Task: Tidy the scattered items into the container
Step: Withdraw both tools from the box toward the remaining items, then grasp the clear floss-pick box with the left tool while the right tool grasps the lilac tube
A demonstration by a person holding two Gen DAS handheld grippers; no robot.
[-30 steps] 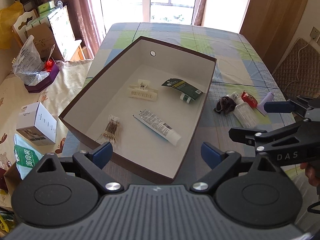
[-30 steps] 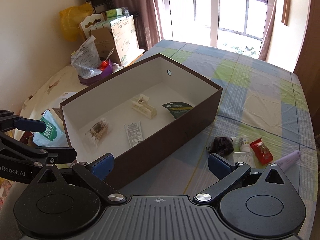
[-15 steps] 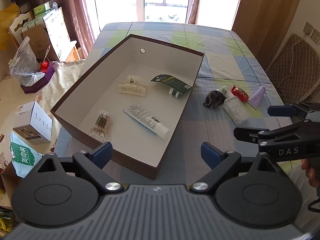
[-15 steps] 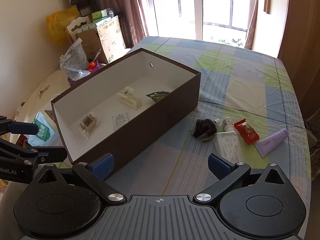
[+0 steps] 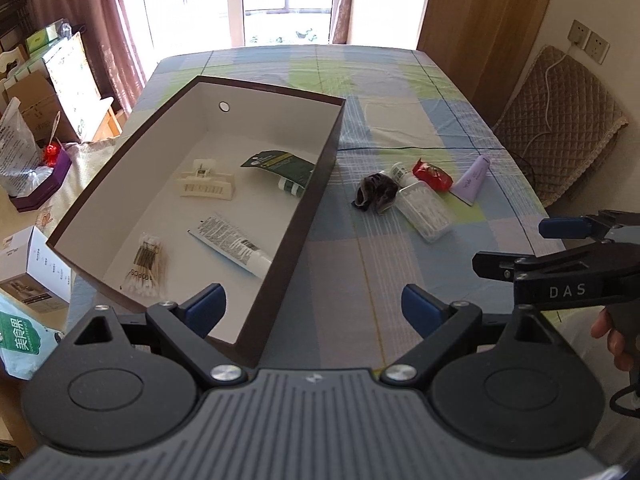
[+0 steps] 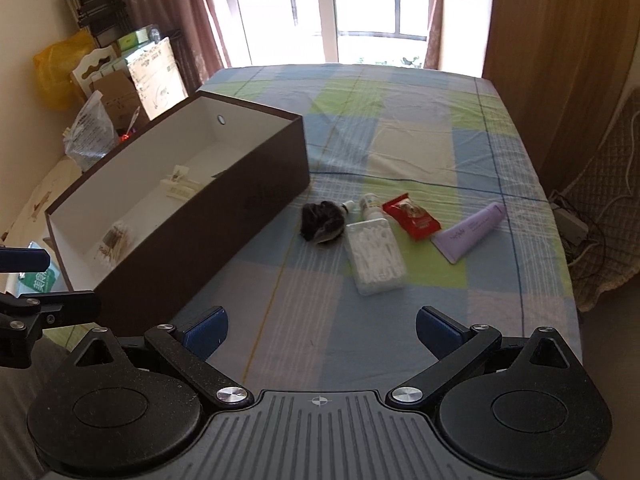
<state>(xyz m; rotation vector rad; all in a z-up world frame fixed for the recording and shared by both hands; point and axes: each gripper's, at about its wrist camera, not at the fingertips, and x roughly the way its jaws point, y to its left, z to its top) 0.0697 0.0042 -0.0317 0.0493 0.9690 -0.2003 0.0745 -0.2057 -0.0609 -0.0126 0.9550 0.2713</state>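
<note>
- Two grippers, both with jaws spread wide and nothing between them: left gripper (image 5: 312, 306) over the near corner of the box, right gripper (image 6: 322, 330) over bare checked cloth on the tabletop (image 6: 420, 128).
- Right gripper also shows at the right edge of the left wrist view, with part of a hand (image 5: 616, 340) behind it.
- Dark brown box (image 5: 316, 196), white inside, open top, sits on the left side of the tabletop.
- Inside the box, near end: pack of cotton swabs (image 5: 147, 266) and white tube (image 5: 232, 245) lying flat, apart from each other.
- Farther inside: cream hair claw clip (image 5: 206, 186), dark green sachet (image 5: 282, 164) with a small green-capped bottle (image 5: 291, 187) at its edge by the right wall.
- Scattered items lie outside, right of the box, in one cluster on the cloth.
- Nearest: clear case of cotton swabs (image 6: 374, 256).
- Just behind it: black hair scrunchie (image 6: 322, 222), touching the case's corner.
- Small white bottle (image 6: 370, 204) beside the scrunchie.
- Red snack packet (image 6: 412, 216) right of the bottle.
- Purple tube (image 6: 470, 232) farthest right, lying at a slant.
</note>
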